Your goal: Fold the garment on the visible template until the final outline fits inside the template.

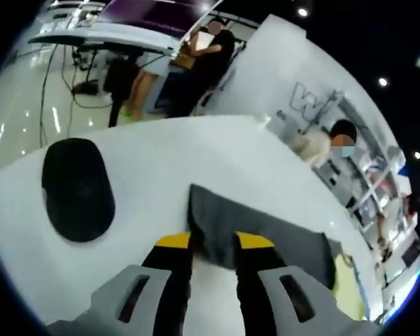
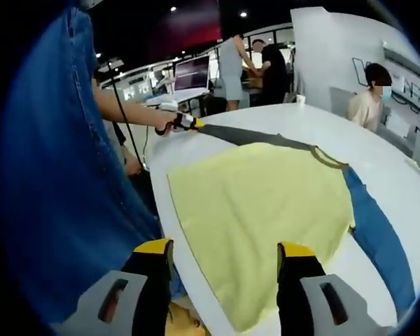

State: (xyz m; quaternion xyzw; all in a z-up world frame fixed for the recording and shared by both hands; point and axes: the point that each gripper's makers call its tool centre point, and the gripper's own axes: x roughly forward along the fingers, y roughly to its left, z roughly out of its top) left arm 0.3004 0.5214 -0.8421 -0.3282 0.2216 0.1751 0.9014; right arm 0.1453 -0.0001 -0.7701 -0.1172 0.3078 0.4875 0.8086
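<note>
Garment (image 2: pixel 266 210): yellow shirt with grey sleeve and neck trim, spread flat on the white table (image 2: pixel 385 168), body roughly centred in the right gripper view. A blue sheet (image 2: pixel 378 238), probably the template, shows along the garment's far side, peeking out from under its edge, so the fabric looks to overhang it for now.

Left tongs (image 1: pixel 213 245): yellow-tipped jaws stand close together with the grey sleeve (image 1: pixel 266 224) between them, clamped on its end. In the right gripper view the same tongs (image 2: pixel 184 124) sit at the far corner of the table with the sleeve stretched in a straight taut line toward the collar. Likely held that way to pull the sleeve flat before swinging it over the body for a fold.

Right tongs (image 2: pixel 224 266): jaws wide apart, nothing between them, hovering above the near hem of the garment. Looks like a standby position, ready to take the hem or the near side.

A black oval pad (image 1: pixel 77 189) lies on the table well apart from the sleeve, not involved. The person's blue denim clothing (image 2: pixel 63 175) covers the left of the right gripper view. People stand and sit in the background.

Judgement: folding barely begun, no fold visible in the body yet.
</note>
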